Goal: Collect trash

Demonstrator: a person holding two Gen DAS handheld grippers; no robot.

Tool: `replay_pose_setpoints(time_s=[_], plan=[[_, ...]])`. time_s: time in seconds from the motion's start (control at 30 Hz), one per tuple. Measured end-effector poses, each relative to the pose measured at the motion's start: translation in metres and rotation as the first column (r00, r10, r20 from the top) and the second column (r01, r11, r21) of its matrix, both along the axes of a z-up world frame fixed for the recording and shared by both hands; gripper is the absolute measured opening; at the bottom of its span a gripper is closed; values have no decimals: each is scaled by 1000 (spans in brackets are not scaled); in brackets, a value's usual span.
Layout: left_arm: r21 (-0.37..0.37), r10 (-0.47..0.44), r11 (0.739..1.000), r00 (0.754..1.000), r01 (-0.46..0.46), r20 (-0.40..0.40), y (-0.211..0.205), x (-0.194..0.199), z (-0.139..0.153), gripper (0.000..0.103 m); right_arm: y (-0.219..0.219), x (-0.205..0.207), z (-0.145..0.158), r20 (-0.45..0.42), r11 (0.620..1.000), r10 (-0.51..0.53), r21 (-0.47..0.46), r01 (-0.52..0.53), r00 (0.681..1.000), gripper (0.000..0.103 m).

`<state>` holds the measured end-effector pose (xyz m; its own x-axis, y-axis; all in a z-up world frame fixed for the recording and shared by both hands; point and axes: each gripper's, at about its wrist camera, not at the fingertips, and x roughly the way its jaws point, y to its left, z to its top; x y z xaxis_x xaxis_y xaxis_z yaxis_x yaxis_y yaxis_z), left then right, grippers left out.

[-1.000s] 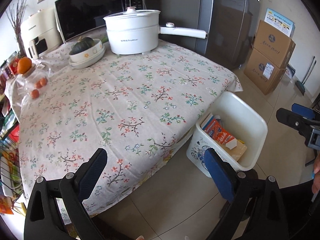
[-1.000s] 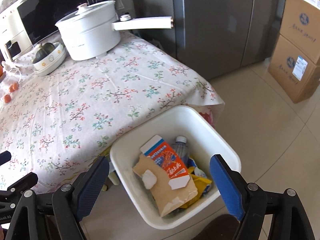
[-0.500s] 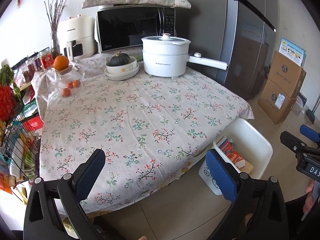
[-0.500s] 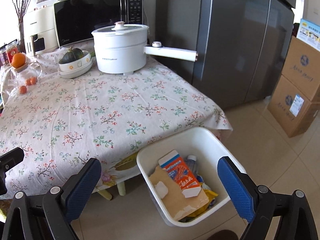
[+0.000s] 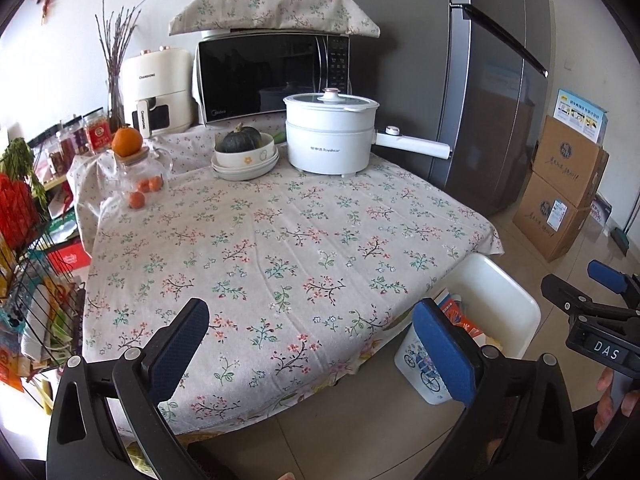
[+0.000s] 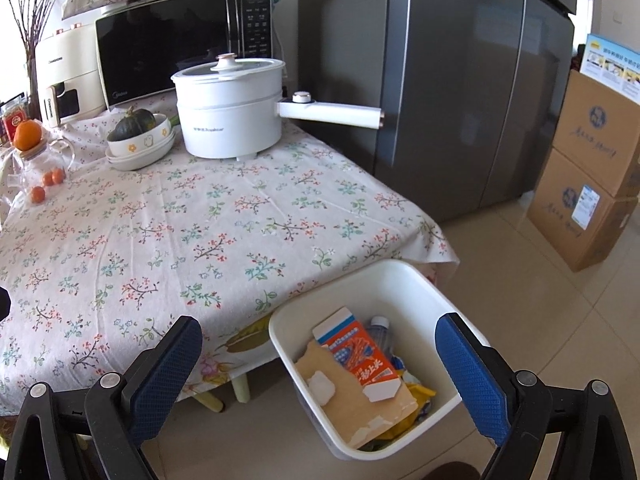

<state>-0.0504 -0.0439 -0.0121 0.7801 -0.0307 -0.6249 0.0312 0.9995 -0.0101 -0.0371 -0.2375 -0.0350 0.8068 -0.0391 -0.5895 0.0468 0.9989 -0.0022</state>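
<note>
A white trash bin stands on the floor at the table's near right corner; it also shows in the left wrist view. It holds an orange milk carton, a piece of brown cardboard, a plastic bottle and yellow wrappers. My left gripper is open and empty, held back from the table's front edge. My right gripper is open and empty, above and in front of the bin. It also appears at the right edge of the left wrist view.
The table has a floral cloth. At its back stand a white electric pot with a long handle, a bowl with a squash, a glass jar with oranges, a microwave. A grey fridge and cardboard boxes stand right; a wire rack left.
Both grippers have pulled back and up from the table and bin, so more of the room shows. Both stay open and empty.
</note>
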Motion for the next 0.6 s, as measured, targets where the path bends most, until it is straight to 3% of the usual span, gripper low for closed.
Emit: replay_pose_setpoints(time_s=[0.6], plan=[[-1, -29, 1000, 1000, 29, -10, -6, -1, -3, 103, 2, -1, -2, 5, 999, 4, -40, -4, 1000, 97]])
